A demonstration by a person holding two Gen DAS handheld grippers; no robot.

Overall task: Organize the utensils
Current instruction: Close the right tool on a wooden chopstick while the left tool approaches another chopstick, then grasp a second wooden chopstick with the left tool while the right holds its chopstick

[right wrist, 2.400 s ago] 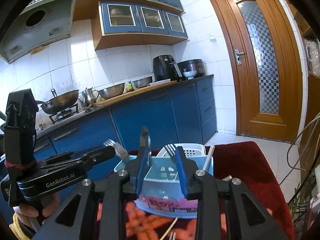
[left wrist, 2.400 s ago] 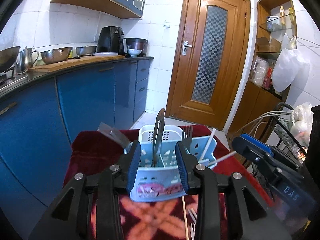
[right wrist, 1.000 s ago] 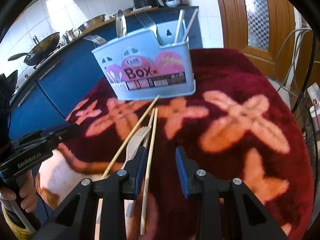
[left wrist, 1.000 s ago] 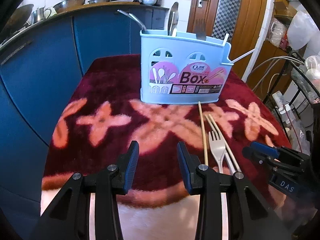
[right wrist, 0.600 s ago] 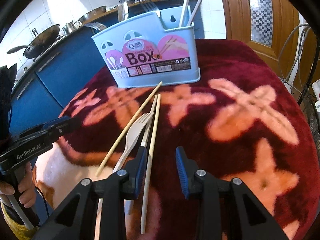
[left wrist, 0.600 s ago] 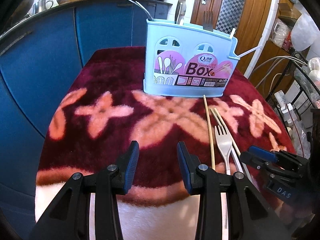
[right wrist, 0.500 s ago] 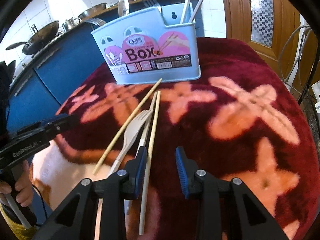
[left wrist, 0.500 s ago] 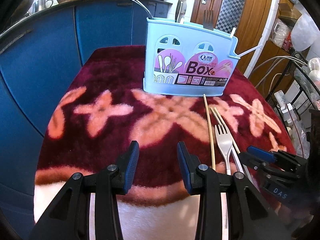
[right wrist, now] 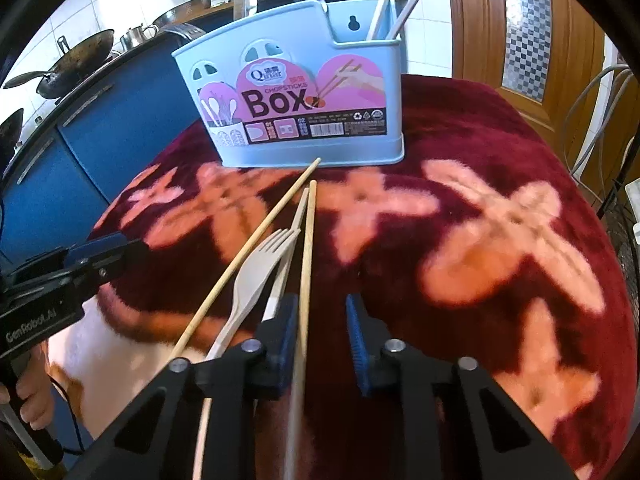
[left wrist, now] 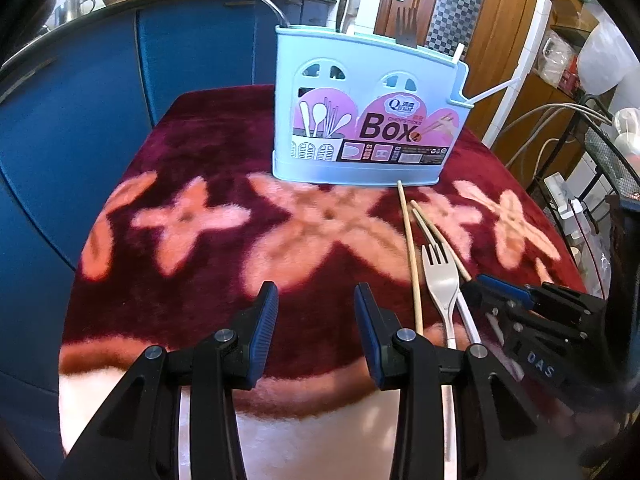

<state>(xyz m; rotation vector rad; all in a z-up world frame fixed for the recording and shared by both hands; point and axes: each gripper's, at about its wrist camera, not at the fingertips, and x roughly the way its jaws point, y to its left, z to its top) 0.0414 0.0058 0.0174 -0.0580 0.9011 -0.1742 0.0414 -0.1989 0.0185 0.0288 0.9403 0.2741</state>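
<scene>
Right gripper jaws just narrowed around chopstick, not yet pinched; left gripper half open, empty. Chopstick lies on blanket before box, touching fork. Risk: fork dragged along, chopstick rolled away.

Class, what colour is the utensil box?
Light blue box with a pink label; clearest from the right wrist.

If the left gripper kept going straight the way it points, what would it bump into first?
Probably the red flowered blanket: the left gripper tilts down at bare blanket, jaws open with nothing between them. The blue utensil box stands farther along, and the fork lies off to its right. Depth is hard to judge.
</scene>
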